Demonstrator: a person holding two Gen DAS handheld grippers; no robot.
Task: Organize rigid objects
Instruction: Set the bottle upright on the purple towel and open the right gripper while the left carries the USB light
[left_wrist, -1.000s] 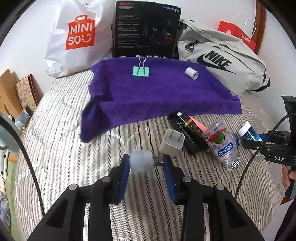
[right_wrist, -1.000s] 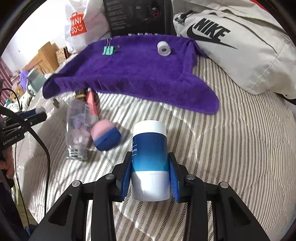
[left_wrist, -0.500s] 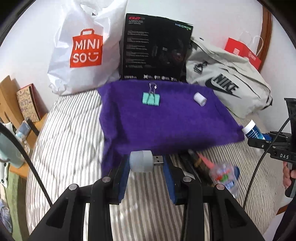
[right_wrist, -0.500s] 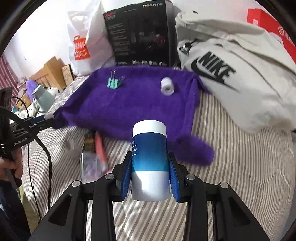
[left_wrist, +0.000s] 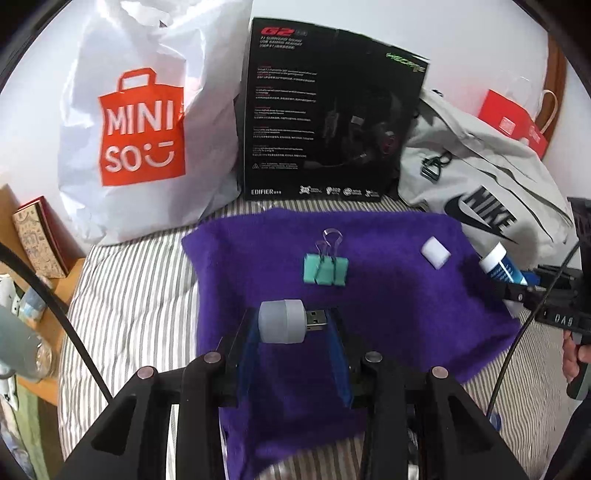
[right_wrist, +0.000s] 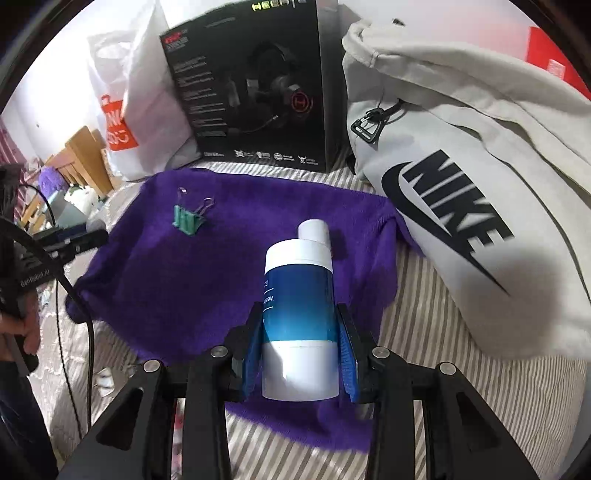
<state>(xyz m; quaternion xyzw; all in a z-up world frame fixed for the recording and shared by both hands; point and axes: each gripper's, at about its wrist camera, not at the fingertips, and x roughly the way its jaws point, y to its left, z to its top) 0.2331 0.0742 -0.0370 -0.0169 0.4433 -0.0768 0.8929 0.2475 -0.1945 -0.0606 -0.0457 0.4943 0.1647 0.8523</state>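
Over the purple towel, spread on a striped bed, both grippers are held; the left gripper is seen with its jaws closed on a small USB plug-in light, gripped end to end, frosted cap at 9 o'clock and metal plug at 3 o'clock; the right gripper is clamped by its jaws on a blue and white bottle, white cap pointing to 12 o'clock. On the towel a green binder clip is lying at 12 o'clock of the light, apart from it; a small white roll is lying towards 2 o'clock, and in the right wrist view it is partly hidden just behind the bottle's cap. Beyond the towel, at 12 o'clock, a black headset box is stood upright; a white Miniso bag is seen at 10 o'clock and a grey Nike bag at 2 o'clock.
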